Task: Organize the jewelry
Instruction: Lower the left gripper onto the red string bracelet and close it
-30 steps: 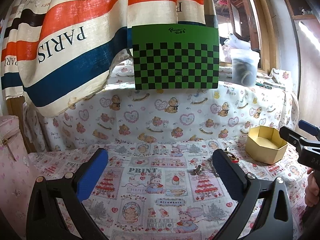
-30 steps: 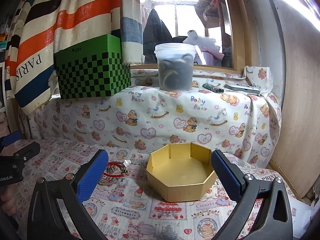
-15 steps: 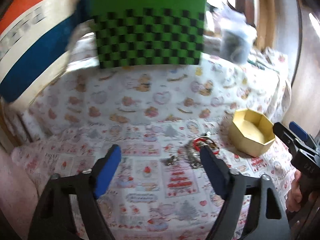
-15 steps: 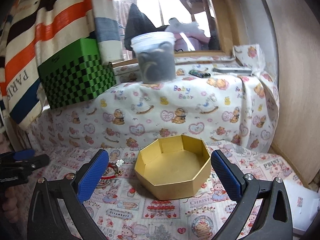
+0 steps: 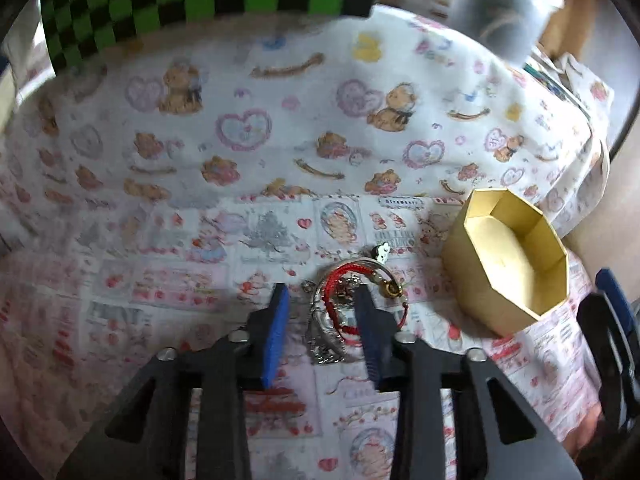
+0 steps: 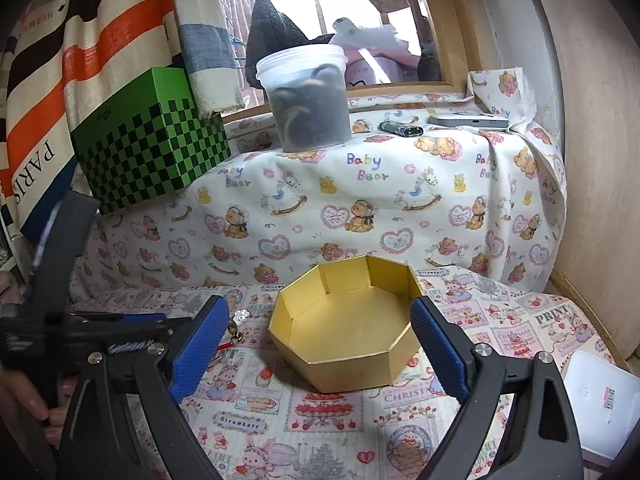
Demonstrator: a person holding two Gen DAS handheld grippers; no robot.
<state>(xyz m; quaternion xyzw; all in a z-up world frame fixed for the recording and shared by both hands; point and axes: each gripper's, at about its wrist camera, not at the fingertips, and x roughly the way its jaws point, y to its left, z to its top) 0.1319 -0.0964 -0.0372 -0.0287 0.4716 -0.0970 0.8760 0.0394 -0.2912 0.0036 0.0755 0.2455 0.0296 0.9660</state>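
A pile of jewelry (image 5: pixel 338 318), with a red cord bracelet, silver chains and a small white flower charm (image 5: pixel 382 250), lies on the printed cloth. My left gripper (image 5: pixel 322 304) is low over it, its jaws partly closed around the pile, not shut on it. An empty gold octagonal box (image 5: pixel 510 262) stands to the right. In the right wrist view the box (image 6: pixel 344 330) sits between the fingers of my open right gripper (image 6: pixel 320 336), which holds nothing. The left gripper (image 6: pixel 80 332) shows at the left there, hiding most of the jewelry.
A green checkered box (image 6: pixel 148 148) and a clear tub of dark items (image 6: pixel 306 98) stand on the raised ledge behind. A lighter (image 6: pixel 402 128) and a white device (image 6: pixel 468 121) lie on the ledge. A white card (image 6: pixel 596 396) lies at front right. Striped fabric (image 6: pixel 60 60) hangs left.
My left gripper has dropped forward and down onto the jewelry pile and its jaws have narrowed around it. My right gripper has moved closer to the gold box.
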